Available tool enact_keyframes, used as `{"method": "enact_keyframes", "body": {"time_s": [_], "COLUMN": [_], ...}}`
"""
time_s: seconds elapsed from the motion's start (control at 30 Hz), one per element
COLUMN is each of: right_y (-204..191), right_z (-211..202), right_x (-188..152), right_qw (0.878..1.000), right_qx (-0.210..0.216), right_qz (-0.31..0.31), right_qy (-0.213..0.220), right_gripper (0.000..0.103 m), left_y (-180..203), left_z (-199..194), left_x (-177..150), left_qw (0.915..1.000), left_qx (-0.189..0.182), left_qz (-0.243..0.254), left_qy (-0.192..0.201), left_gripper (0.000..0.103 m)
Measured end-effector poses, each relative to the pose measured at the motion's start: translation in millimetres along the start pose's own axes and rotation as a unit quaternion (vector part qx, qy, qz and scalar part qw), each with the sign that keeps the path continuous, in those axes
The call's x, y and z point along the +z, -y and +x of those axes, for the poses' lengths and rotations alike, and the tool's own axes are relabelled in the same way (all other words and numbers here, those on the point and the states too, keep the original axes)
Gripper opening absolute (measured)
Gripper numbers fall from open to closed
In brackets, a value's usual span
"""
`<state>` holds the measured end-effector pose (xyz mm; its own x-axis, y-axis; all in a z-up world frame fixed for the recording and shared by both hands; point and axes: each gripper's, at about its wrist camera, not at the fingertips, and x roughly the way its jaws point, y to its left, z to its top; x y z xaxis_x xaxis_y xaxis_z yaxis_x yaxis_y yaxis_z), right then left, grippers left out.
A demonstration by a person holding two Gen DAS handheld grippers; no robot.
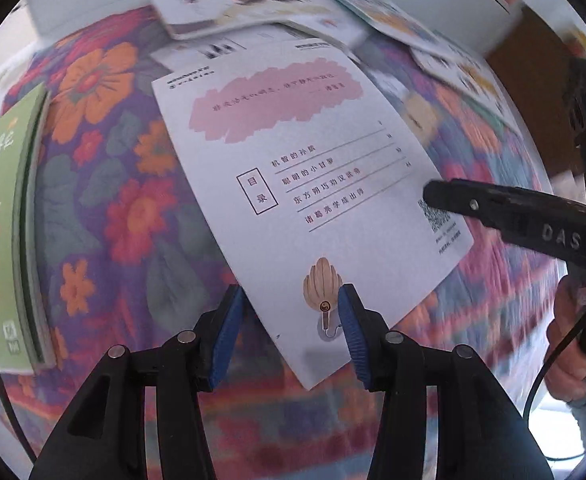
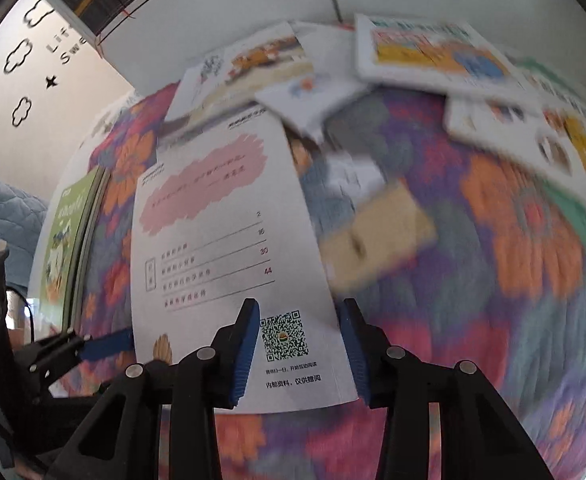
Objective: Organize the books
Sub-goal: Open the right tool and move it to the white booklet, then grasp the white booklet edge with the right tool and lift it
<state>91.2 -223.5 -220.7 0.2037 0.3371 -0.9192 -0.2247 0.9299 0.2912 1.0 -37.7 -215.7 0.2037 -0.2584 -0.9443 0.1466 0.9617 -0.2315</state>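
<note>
A thin white book (image 1: 301,168) with a pink blotch and a contents list lies back cover up on the flowered cloth; it also shows in the right wrist view (image 2: 221,240). My left gripper (image 1: 289,336) is open, its blue pads on either side of the book's near corner. My right gripper (image 2: 301,352) is open over the book's QR-code corner, and one of its fingers (image 1: 493,208) shows in the left wrist view. A green book (image 1: 1,216) lies at the left, also in the right wrist view (image 2: 69,232).
Several picture books (image 2: 433,52) lie scattered along the far side of the table against a white wall. A tan book (image 2: 377,236) lies right of the white one. The flowered cloth (image 1: 113,216) covers the table. A hand (image 1: 581,344) holds the right gripper.
</note>
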Motion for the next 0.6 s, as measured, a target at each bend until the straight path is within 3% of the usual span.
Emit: {"method": "enact_keyframes", "body": {"time_s": [0.13, 0.23, 0.47, 0.6], "right_y": [10, 20, 41, 28], "right_z": [-15, -27, -22, -20], "right_x": [-59, -86, -66, -62], "right_qw": [0.999, 0.999, 0.998, 0.997], "right_qx": [0.006, 0.022, 0.018, 0.01], "right_qz": [0.018, 0.019, 0.057, 0.059], "right_qy": [-0.029, -0.04, 0.03, 0.039], "right_gripper": [0.043, 0.042, 0.041, 0.045], "left_y": [24, 30, 27, 25], "left_z": [-2, 0, 13, 12], "left_x": [-25, -24, -6, -8], "left_qw": [0.9984, 0.9976, 0.9987, 0.9985], "left_qx": [-0.005, -0.008, -0.035, -0.044], "left_qz": [0.053, 0.067, 0.028, 0.021], "left_qy": [-0.017, -0.018, -0.023, -0.025], "left_gripper": [0.045, 0.045, 0.045, 0.045]}}
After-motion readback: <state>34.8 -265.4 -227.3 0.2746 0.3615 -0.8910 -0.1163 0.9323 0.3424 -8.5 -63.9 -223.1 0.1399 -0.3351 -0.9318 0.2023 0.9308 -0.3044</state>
